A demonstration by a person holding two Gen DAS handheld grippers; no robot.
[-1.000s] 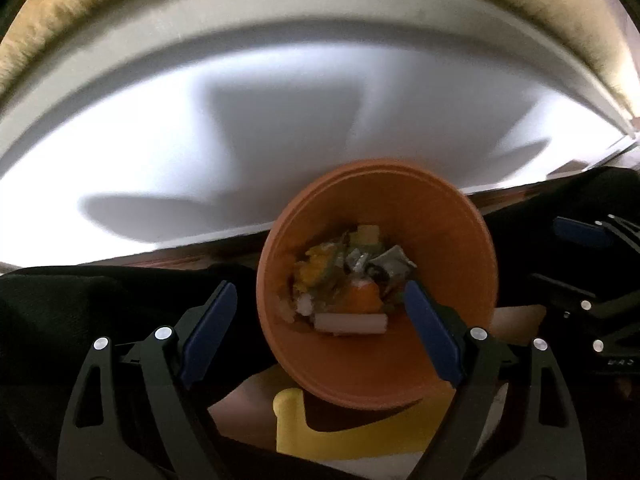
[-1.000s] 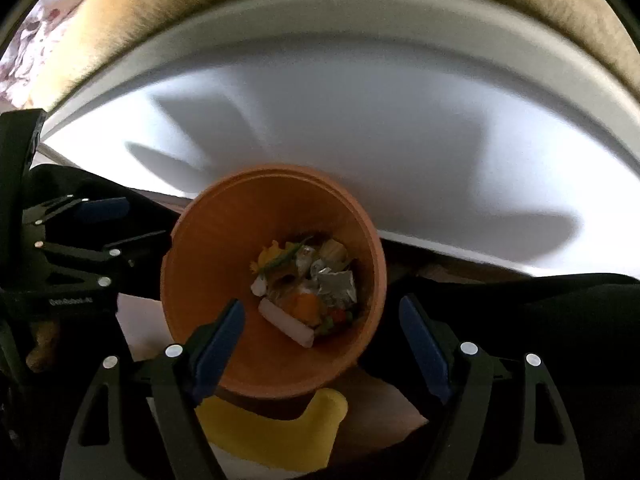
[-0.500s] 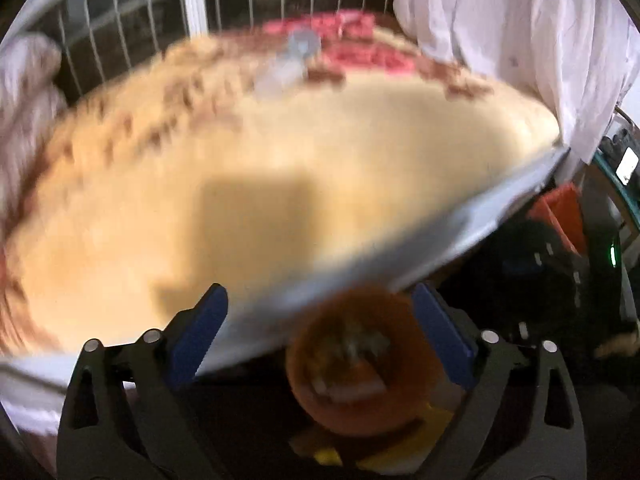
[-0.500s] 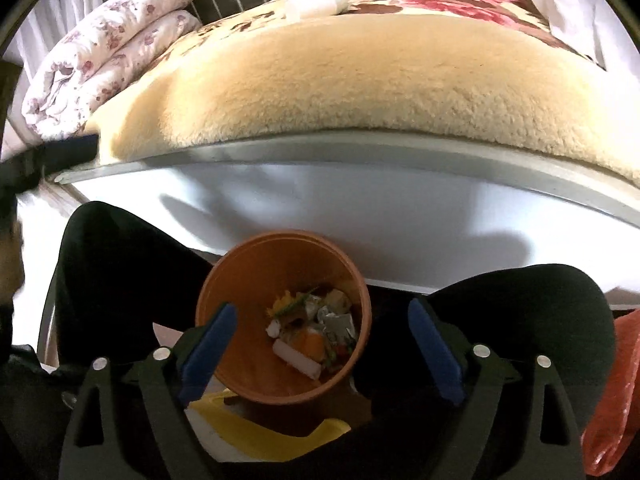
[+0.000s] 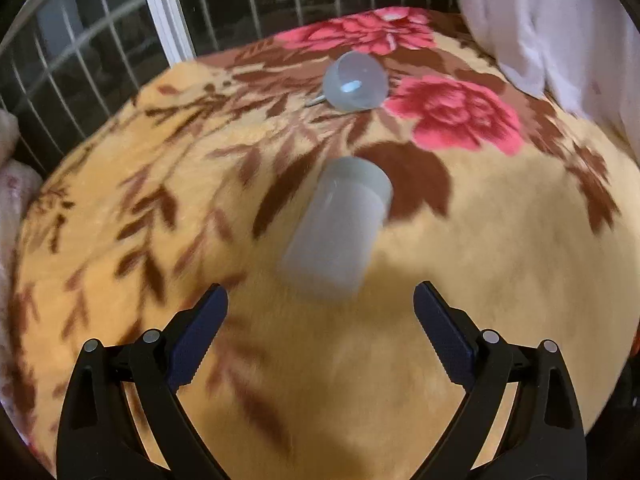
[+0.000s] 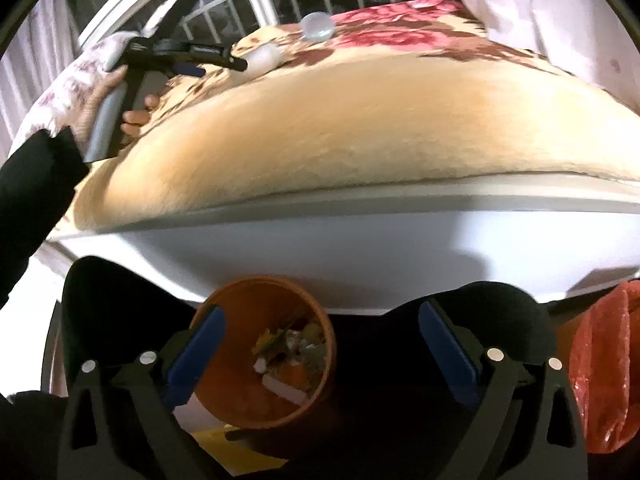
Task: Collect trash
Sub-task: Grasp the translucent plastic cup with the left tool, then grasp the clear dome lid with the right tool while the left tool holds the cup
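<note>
The left claw (image 5: 320,312) hovers over a bed (image 5: 460,280) covered by a yellow blanket with red flowers and brown leaves. Its jaws stand wide apart with nothing between them. Just ahead of the claw a pale plastic cup (image 5: 340,232) lies on its side on the blanket, its base toward the window, a little blurred. Farther up the bed a second, rounder clear cup (image 5: 354,80) lies tipped, its mouth facing the camera, beside a red flower. A barred window (image 5: 120,40) stands behind the bed, and a white cloth (image 5: 560,32) hangs at the right.

The right claw (image 6: 322,340) points down at an orange bin (image 6: 240,392) on the floor against the white bed frame (image 6: 360,248). Its jaws are opening and grip nothing; the bin's rim shows between them, untouched. Scraps (image 6: 292,356) lie in the bottom of the bin: yellow, orange and white bits. The person's dark trouser legs flank the bin, and a red plastic bag (image 6: 600,368) sits at the right. In this view the left hand (image 6: 116,100), in a dark sleeve, holds the left claw over the bed near the lying cup.
</note>
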